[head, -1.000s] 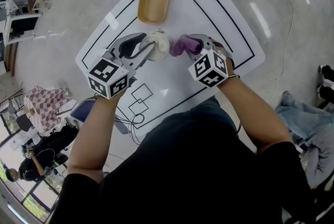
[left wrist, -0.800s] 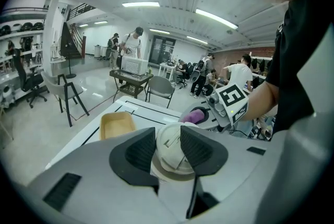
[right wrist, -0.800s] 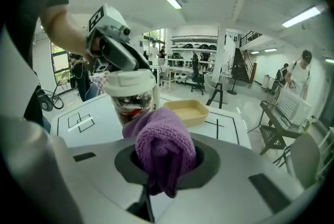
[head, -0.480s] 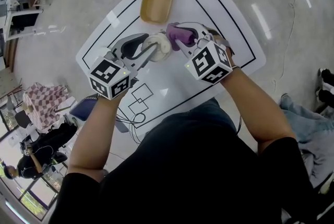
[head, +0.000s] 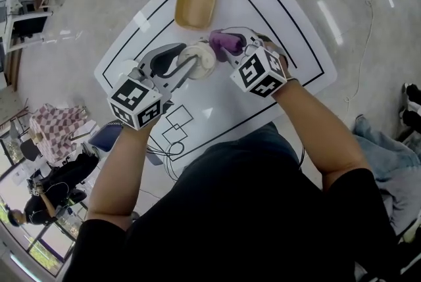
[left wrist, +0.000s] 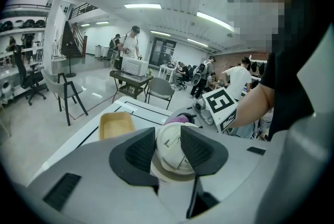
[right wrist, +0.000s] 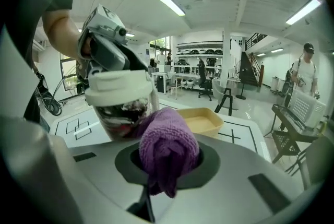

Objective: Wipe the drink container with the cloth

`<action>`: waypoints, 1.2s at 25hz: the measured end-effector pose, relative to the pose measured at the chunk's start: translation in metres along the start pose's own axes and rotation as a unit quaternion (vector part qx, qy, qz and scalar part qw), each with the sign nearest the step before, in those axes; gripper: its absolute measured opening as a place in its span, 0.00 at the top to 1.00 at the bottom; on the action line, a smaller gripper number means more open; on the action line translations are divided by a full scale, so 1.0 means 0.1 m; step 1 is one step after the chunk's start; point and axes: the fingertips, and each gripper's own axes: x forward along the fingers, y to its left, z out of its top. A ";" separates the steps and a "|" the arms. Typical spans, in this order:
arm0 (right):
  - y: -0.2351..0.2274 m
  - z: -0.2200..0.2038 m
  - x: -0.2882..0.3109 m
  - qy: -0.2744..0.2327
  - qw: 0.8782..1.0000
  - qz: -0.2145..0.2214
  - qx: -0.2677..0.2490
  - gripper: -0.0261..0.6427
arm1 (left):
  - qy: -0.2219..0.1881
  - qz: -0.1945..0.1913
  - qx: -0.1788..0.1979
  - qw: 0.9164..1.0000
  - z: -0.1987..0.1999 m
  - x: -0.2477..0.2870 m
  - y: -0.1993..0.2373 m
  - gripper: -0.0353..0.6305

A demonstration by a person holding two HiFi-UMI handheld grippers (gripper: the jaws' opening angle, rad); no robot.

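Note:
The drink container [head: 198, 58] is a clear cup with a white lid [left wrist: 173, 148], held above the white table. My left gripper [left wrist: 169, 150] is shut on it, one dark pad on each side of the lid. In the right gripper view the cup [right wrist: 119, 97] shows dark contents under its white lid. My right gripper [right wrist: 168, 163] is shut on a bunched purple cloth [right wrist: 168, 151], which touches the cup's side. From the head view the cloth [head: 225, 43] lies against the cup's far right side, with the right gripper [head: 231, 47] just behind it.
A shallow yellow tray [head: 195, 3] lies on the white table [head: 276, 11] beyond the cup, inside black marked lines. Chairs, desks and people stand farther off in the room.
My right gripper has carried the purple cloth up and leftwards, from the cup's right side onto its far side. The left gripper and cup have stayed put.

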 end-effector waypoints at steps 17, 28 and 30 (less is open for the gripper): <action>0.03 -0.59 0.50 0.080 0.995 0.029 -0.060 0.84 | -0.015 -0.006 0.002 1.000 -0.01 0.00 0.02 0.68; 0.00 -0.42 0.04 0.075 0.997 0.001 -0.036 0.84 | -0.013 -0.015 0.019 1.000 0.00 -0.05 0.04 0.63; -0.02 -0.38 -0.14 0.070 0.997 -0.014 -0.031 0.84 | -0.017 -0.013 0.024 0.999 0.01 -0.06 0.03 0.61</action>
